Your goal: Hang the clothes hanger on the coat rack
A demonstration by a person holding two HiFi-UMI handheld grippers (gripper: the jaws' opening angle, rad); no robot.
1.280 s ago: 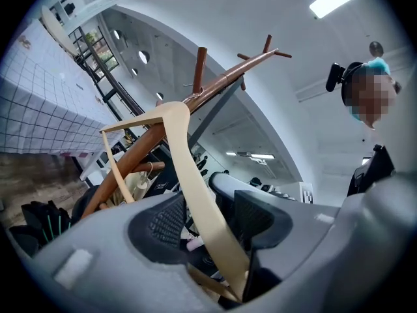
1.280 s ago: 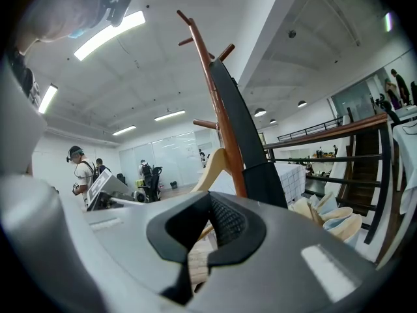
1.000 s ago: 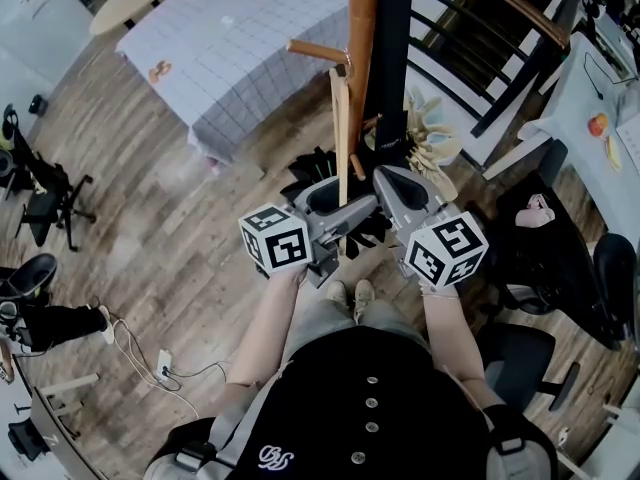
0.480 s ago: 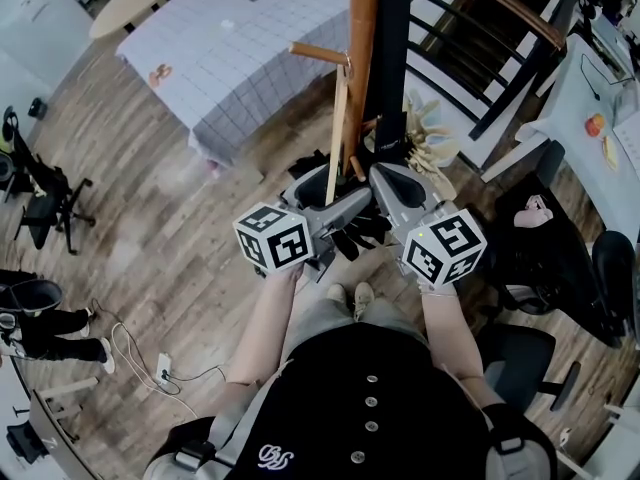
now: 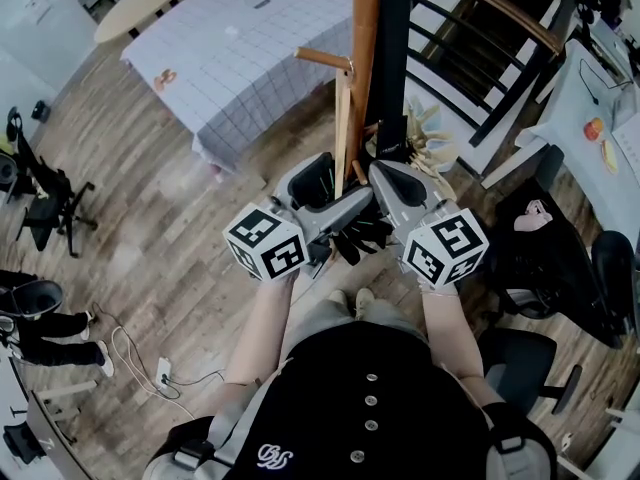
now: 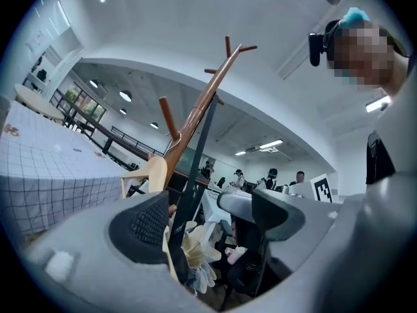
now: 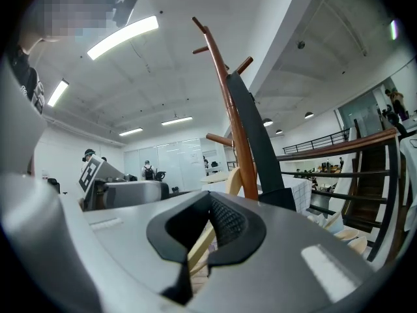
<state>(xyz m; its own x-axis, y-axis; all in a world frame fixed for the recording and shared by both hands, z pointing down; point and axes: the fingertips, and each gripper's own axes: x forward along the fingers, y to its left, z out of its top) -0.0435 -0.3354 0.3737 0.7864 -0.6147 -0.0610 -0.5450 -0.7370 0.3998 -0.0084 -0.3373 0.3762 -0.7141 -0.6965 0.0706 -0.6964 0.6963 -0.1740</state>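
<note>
The left gripper (image 5: 328, 190) is being lifted away, its jaws just opened wide and pinching nothing. The clothes hanger (image 5: 343, 118) is being left hooked on a far peg of the coat rack (image 5: 363, 28), with its near end still being clamped by the right gripper (image 7: 199, 233). Likely only that release remains.

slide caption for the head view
Right gripper grips the hanger hooked at the rack's peg; left gripper has just opened, hanger between its jaws.

Black buttoned top (image 5: 370, 408), seemingly short-sleeved
</note>
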